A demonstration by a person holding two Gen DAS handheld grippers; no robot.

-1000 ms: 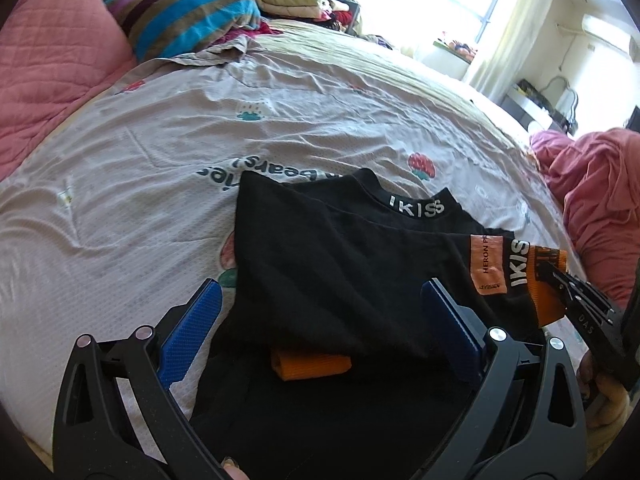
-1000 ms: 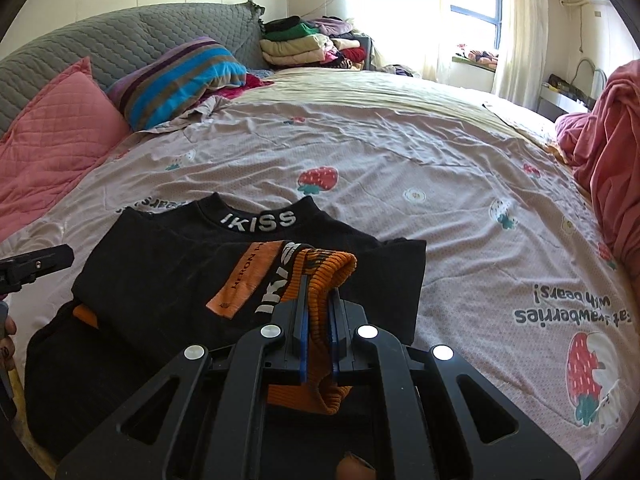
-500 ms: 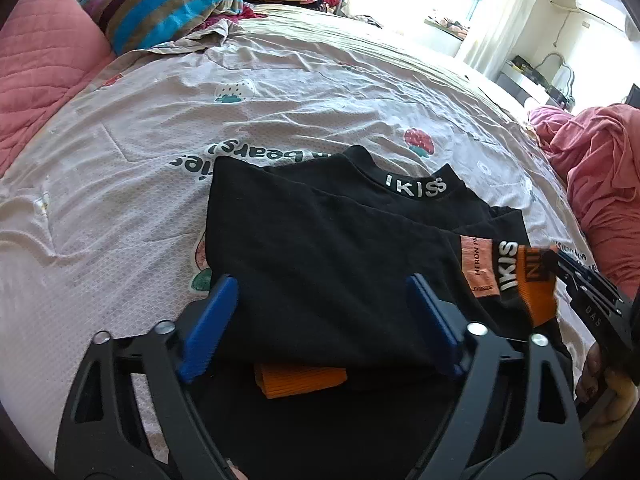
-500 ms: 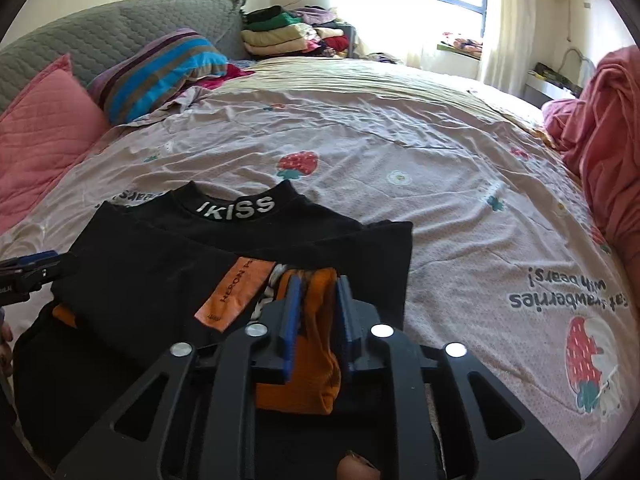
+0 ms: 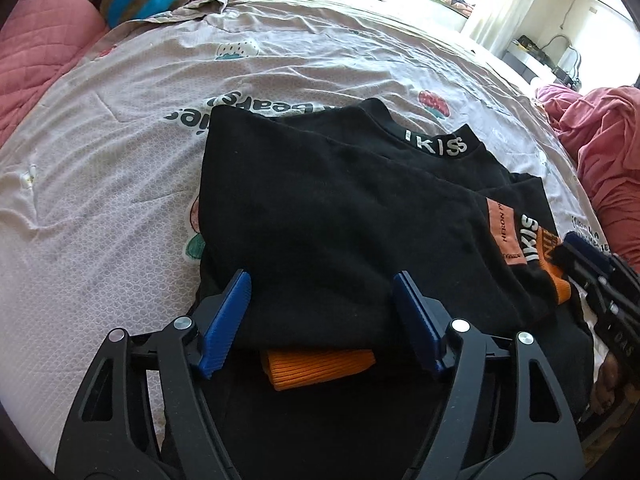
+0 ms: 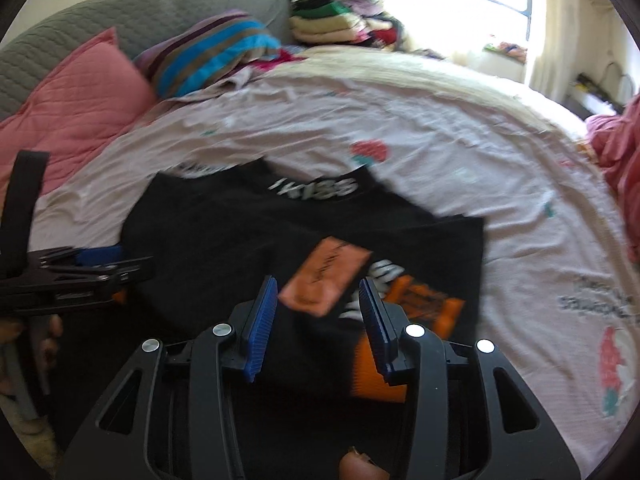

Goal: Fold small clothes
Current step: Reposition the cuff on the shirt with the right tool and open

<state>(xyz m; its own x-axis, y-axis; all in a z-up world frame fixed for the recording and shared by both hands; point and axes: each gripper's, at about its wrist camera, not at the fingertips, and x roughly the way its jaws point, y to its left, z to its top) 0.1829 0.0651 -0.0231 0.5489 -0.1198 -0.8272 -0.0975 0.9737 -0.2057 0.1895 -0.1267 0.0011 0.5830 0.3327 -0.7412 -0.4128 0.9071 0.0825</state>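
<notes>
A black sweater (image 5: 340, 208) with an "IKISS" collar lies partly folded on the bed sheet (image 5: 120, 160). My left gripper (image 5: 322, 312) hovers over its near folded edge. Its jaws are closing, with black cloth and an orange cuff (image 5: 316, 368) between and below them, and the pads press on nothing. My right gripper (image 6: 318, 320) is opening over the sleeve with the orange patch (image 6: 324, 276). That sleeve's orange cuff (image 6: 424, 304) lies loose beside the right finger. Each gripper shows in the other's view: the right gripper (image 5: 592, 276) and the left gripper (image 6: 92, 268).
A pink pillow (image 6: 76, 96) and a striped pillow (image 6: 212, 56) lean at the headboard. A stack of folded clothes (image 6: 328, 24) sits beyond them. A pink blanket heap (image 5: 608, 140) fills the bed's right side. A hand shows behind each gripper.
The right gripper has opened and let go of the orange cuff, which now lies on the sweater. The left gripper has sunk toward the sweater's near edge and its jaws have narrowed.
</notes>
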